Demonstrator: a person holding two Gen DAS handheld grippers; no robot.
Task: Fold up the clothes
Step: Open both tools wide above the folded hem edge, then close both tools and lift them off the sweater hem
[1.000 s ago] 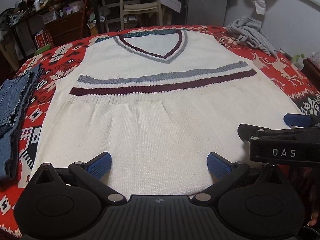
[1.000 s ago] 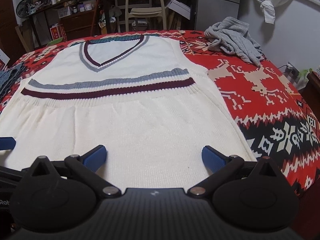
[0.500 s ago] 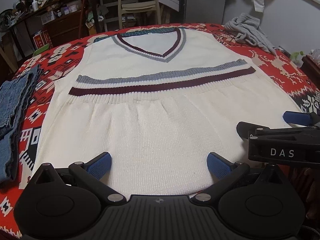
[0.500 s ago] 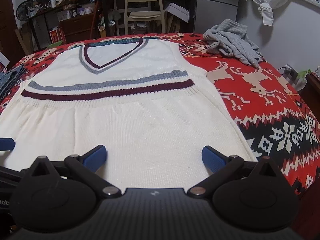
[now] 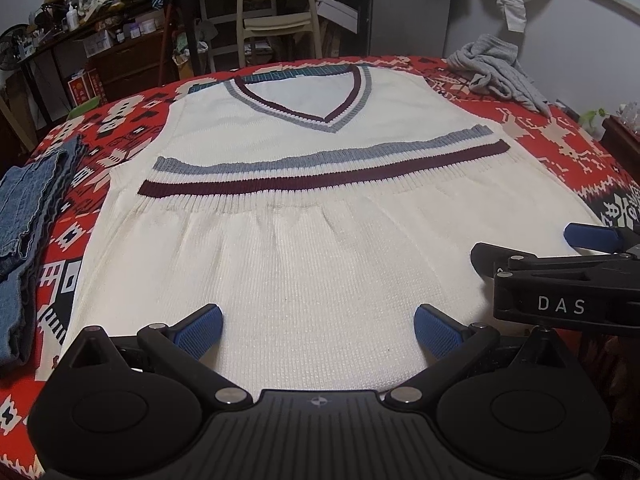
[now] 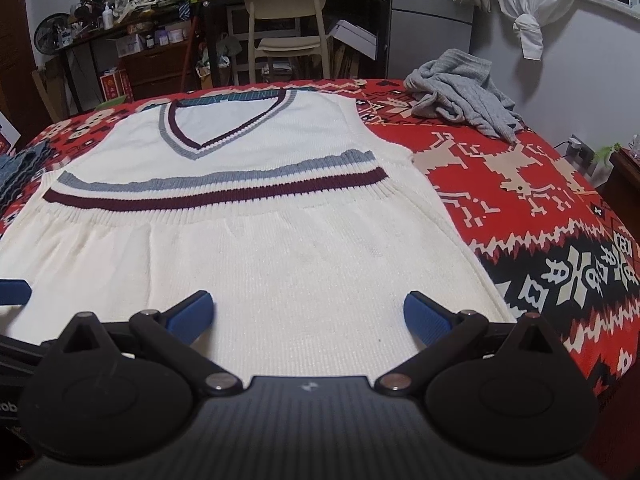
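Red blanket (image 5: 560, 148): jeans (image 5: 24, 216) only left view.

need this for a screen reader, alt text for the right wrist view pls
A white knit vest lies flat on a red patterned cloth, the open right hand-held gripper over its near edge. A crumpled grey garment lies beyond.

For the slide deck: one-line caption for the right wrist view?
Right tool open above the near edge of a cream V-neck knit vest, hem folded up, on a red patterned cloth; grey garment behind.
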